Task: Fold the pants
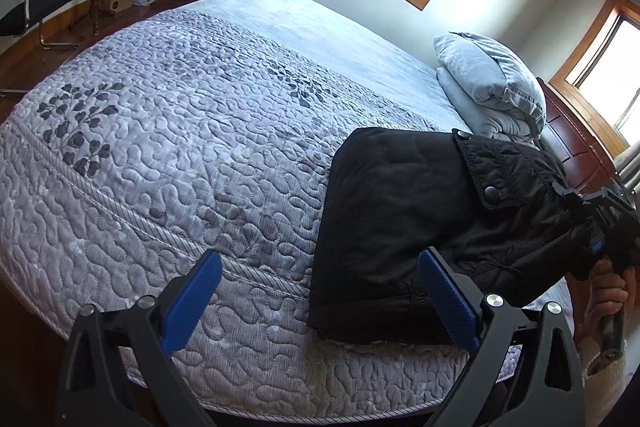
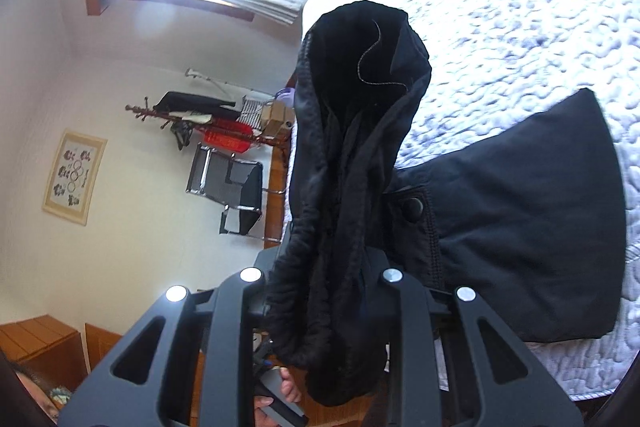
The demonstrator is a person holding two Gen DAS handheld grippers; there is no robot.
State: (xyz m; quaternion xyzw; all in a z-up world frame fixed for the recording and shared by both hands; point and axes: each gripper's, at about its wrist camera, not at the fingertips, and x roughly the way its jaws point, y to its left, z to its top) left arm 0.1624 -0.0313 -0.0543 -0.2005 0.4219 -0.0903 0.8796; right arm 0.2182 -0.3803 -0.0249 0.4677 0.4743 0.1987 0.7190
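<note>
Black pants (image 1: pixel 404 219) lengthwise across bed (image 1: pixel 180 155), waistband lifted.

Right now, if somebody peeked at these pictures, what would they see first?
The big black pants on the near right corner of the quilted bed. The right gripper has its jaws shut on their bunched waist end, lifting it. The left gripper waits open at the bed's edge, and grey pillows sit behind the pants.

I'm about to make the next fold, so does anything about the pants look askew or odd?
Yes. The waistband end of the black pants is bunched up in the right gripper, lifted off the quilted bedspread and twisted, while the rest lies flat. The left gripper is open, holding nothing.
</note>
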